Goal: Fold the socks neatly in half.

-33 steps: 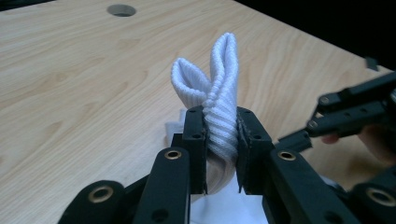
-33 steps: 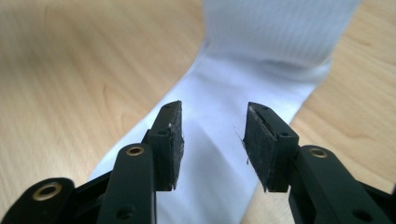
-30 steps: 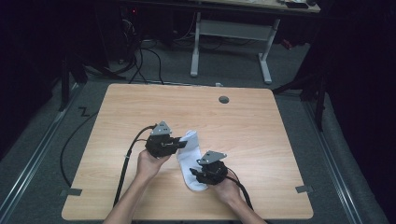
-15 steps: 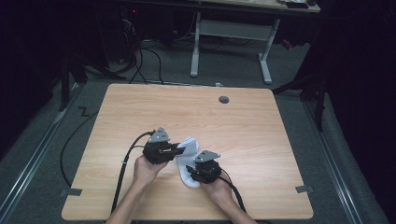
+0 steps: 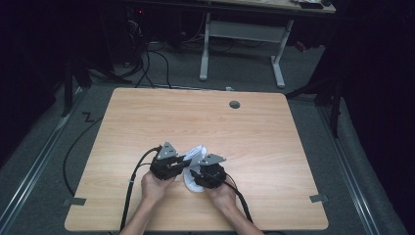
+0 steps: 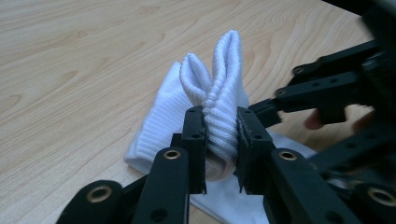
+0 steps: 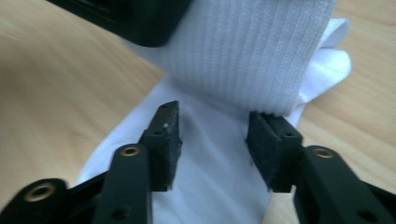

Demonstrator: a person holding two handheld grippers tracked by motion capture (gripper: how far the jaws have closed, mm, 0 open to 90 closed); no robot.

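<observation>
A white sock (image 5: 198,152) lies on the wooden table (image 5: 147,112), near its front edge. My left gripper (image 6: 221,135) is shut on the sock's ribbed cuff (image 6: 224,70), which stands up in a doubled fold above the jaws. In the high view the left gripper (image 5: 186,161) sits just left of the sock. My right gripper (image 7: 212,135) hovers close over the flat part of the sock (image 7: 210,186); its jaws have just been opening and stand apart, with sock fabric below and between them but not pinched. The right gripper (image 5: 195,175) faces the left one, close to it.
A round grommet hole (image 5: 235,104) is in the table's far side. Black cables (image 5: 73,156) trail off the left edge. White desk legs (image 5: 276,58) stand on the floor behind. Tape marks (image 5: 74,201) sit at the front corners.
The left hand has come down toward the front edge with the cuff. The right hand has shifted left, closer to the left gripper. The sock looks more bunched.
</observation>
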